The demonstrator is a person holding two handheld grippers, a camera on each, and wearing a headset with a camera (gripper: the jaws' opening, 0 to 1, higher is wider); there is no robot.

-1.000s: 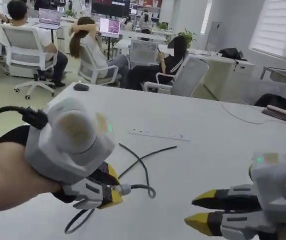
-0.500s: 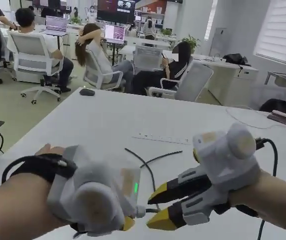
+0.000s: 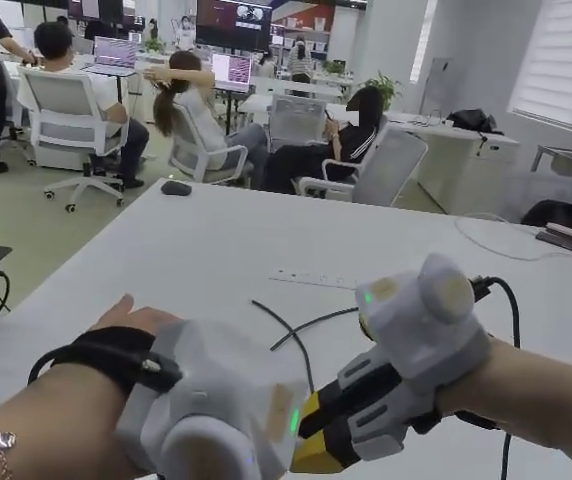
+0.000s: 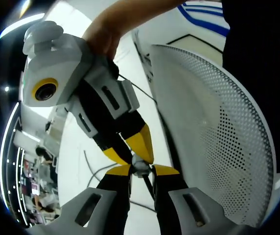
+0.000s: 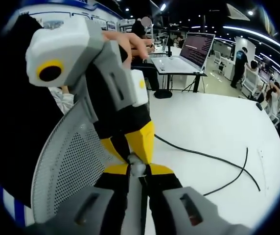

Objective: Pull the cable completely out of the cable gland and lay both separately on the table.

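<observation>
Both left claw and right claw — newly converged — pinch gland.

The left tool and the right tool meet tip to tip over the near part of the surface. The cable gland sits between both pairs of jaws, each pair closed against it. The cable lies on the surface behind the tools. A power strip lies behind the cable. A mouse rests near the far left corner.
</observation>
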